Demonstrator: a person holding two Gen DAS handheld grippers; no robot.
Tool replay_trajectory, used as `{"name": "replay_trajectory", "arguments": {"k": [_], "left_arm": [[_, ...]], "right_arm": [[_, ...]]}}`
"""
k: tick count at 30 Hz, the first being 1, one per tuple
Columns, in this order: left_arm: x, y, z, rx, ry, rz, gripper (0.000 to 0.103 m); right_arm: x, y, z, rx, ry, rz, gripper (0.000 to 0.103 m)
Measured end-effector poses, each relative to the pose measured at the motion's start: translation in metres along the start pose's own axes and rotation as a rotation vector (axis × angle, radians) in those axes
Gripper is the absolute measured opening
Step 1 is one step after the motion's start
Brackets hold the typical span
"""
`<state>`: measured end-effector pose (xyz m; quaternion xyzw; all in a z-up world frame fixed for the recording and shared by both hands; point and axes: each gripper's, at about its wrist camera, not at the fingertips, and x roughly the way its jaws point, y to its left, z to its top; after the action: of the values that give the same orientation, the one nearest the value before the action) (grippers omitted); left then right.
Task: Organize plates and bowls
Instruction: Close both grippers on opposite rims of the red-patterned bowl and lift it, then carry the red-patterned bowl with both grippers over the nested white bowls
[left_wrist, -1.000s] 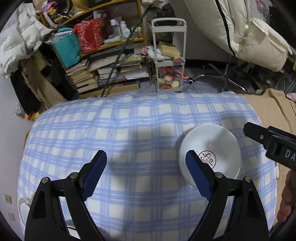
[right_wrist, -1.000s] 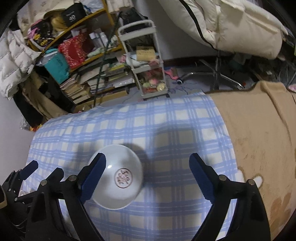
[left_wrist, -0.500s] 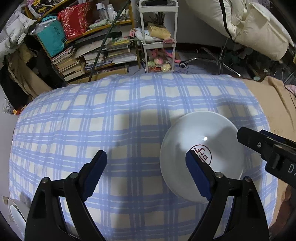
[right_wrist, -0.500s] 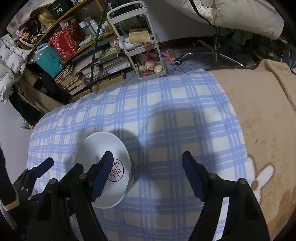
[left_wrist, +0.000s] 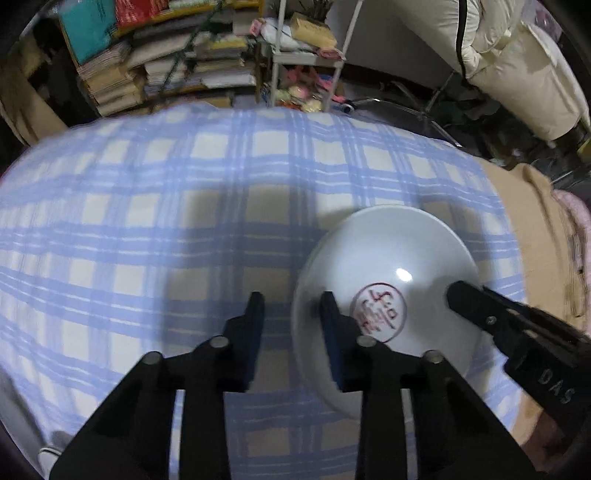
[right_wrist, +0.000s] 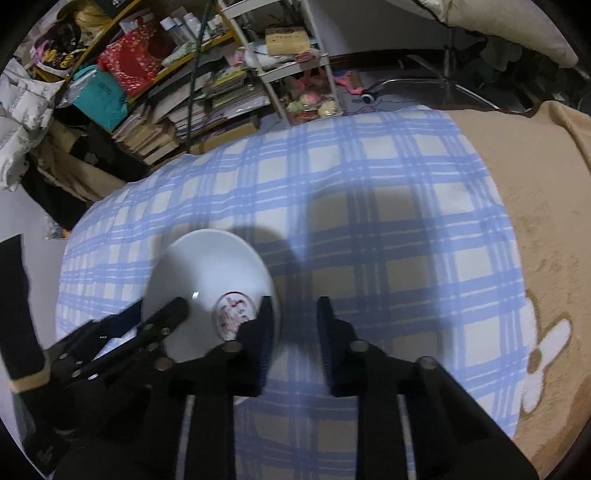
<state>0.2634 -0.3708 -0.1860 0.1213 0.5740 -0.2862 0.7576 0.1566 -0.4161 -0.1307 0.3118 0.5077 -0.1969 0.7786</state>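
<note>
A white bowl (left_wrist: 388, 280) with a red round mark in its bottom sits on the blue checked cloth (left_wrist: 184, 221). My left gripper (left_wrist: 291, 314) straddles the bowl's left rim, one finger inside and one outside, with a narrow gap still between the jaws. My right gripper (right_wrist: 295, 317) straddles the bowl's right rim (right_wrist: 271, 291) the same way, jaws partly closed. The bowl also shows in the right wrist view (right_wrist: 210, 273). Each gripper shows in the other's view, the right gripper (left_wrist: 480, 306) at the bowl's right side.
A tan blanket (right_wrist: 546, 221) with a white flower print covers the surface right of the cloth. Beyond the far edge stand a white wire cart (right_wrist: 295, 66) and a cluttered bookshelf (right_wrist: 147, 81). A white dish edge (left_wrist: 48, 454) peeks at the lower left.
Both grippers have moved down and in onto the bowl's opposite rims. Both pairs of jaws have narrowed from wide open to a small gap.
</note>
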Motion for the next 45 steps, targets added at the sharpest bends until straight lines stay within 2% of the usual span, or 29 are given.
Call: {"name": "replay_trajectory", "arguments": {"k": [5, 6, 10, 16, 21, 26, 34, 45], "left_arm": [[0.003, 0.004, 0.002, -0.022, 0.031, -0.072, 0.015], [0.003, 0.003, 0.003, -0.02, 0.036, -0.068, 0.015], [-0.004, 0.0, 0.001, -0.002, 0.035, -0.043, 0.015], [-0.031, 0.004, -0.005, 0.028, -0.011, 0.018, 0.015], [-0.062, 0.027, -0.009, -0.004, -0.058, 0.046, 0.018], [-0.09, 0.055, -0.019, -0.039, -0.084, 0.061, 0.018], [-0.133, 0.099, -0.032, -0.081, -0.125, 0.14, 0.018], [-0.195, 0.17, -0.076, -0.156, -0.178, 0.189, 0.018]], "right_arm": [[0.013, 0.003, 0.0, -0.004, 0.023, 0.026, 0.014], [0.015, 0.003, 0.001, -0.005, 0.028, 0.04, 0.011], [0.013, 0.005, 0.0, 0.011, 0.013, 0.045, 0.01], [0.003, 0.02, -0.002, 0.006, -0.015, 0.075, 0.01], [-0.003, 0.053, -0.01, -0.053, -0.029, 0.088, 0.011], [-0.013, 0.082, -0.016, -0.106, -0.049, 0.157, 0.011], [-0.021, 0.143, -0.03, -0.194, -0.072, 0.189, 0.011], [-0.041, 0.228, -0.065, -0.326, -0.1, 0.259, 0.011]]}}
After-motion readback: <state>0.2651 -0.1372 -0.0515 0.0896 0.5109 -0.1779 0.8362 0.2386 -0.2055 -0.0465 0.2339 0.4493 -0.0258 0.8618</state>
